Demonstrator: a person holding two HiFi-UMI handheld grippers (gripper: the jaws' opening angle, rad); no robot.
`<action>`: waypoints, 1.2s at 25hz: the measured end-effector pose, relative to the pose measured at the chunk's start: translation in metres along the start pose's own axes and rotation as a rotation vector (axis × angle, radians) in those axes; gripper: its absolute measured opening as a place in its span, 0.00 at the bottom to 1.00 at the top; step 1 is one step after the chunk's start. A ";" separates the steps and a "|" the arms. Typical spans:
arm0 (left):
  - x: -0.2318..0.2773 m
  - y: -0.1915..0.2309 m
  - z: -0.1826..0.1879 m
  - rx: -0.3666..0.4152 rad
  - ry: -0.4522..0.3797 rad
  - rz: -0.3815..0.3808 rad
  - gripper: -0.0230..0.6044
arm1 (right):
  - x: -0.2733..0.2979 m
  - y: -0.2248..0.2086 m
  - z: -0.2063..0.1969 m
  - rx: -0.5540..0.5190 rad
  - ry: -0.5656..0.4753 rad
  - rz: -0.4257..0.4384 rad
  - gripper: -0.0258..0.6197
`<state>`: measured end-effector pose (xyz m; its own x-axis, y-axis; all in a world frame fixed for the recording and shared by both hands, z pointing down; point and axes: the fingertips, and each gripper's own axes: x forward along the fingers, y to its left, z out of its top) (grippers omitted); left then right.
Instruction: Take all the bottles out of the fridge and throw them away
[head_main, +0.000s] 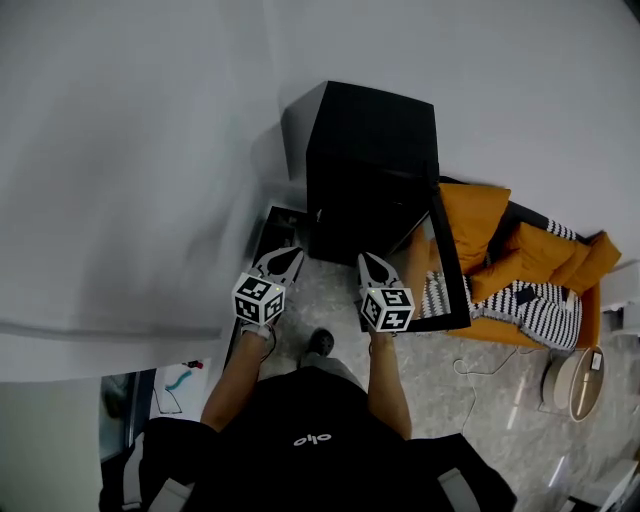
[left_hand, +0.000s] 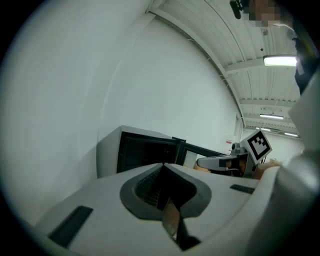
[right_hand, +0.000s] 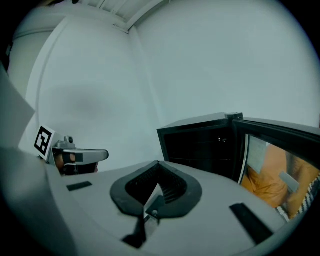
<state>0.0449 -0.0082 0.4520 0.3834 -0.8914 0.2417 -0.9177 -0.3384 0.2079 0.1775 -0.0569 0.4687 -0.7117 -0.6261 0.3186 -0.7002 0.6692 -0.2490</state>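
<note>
A small black fridge (head_main: 370, 165) stands on the floor against the white wall, its glass door (head_main: 447, 262) swung open to the right. The inside is dark and I make out no bottles in it. My left gripper (head_main: 290, 256) and right gripper (head_main: 368, 260) are held side by side just in front of the fridge, both pointing at it. In the left gripper view the jaws (left_hand: 162, 166) meet at their tips with nothing between them, the fridge (left_hand: 145, 150) beyond. The right gripper (right_hand: 157, 163) is likewise shut and empty, facing the fridge (right_hand: 200, 145) and its door (right_hand: 280, 150).
An orange sofa (head_main: 520, 250) with a striped blanket (head_main: 525, 300) sits right of the open door. A round white device (head_main: 575, 382) lies on the floor at the far right. A dark low box (head_main: 275, 225) stands left of the fridge. A shoe (head_main: 320, 342) shows below.
</note>
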 end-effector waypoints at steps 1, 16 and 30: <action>-0.010 -0.002 0.000 0.004 -0.004 0.007 0.04 | -0.007 0.007 0.000 -0.010 0.003 0.004 0.05; -0.177 -0.067 -0.044 -0.048 -0.098 0.147 0.04 | -0.121 0.129 -0.061 -0.124 0.045 0.165 0.05; -0.214 -0.164 -0.060 -0.089 -0.139 0.106 0.04 | -0.239 0.146 -0.088 -0.195 0.072 0.188 0.05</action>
<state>0.1197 0.2559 0.4236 0.2614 -0.9558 0.1342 -0.9371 -0.2181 0.2724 0.2507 0.2260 0.4369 -0.8172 -0.4586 0.3491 -0.5271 0.8397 -0.1308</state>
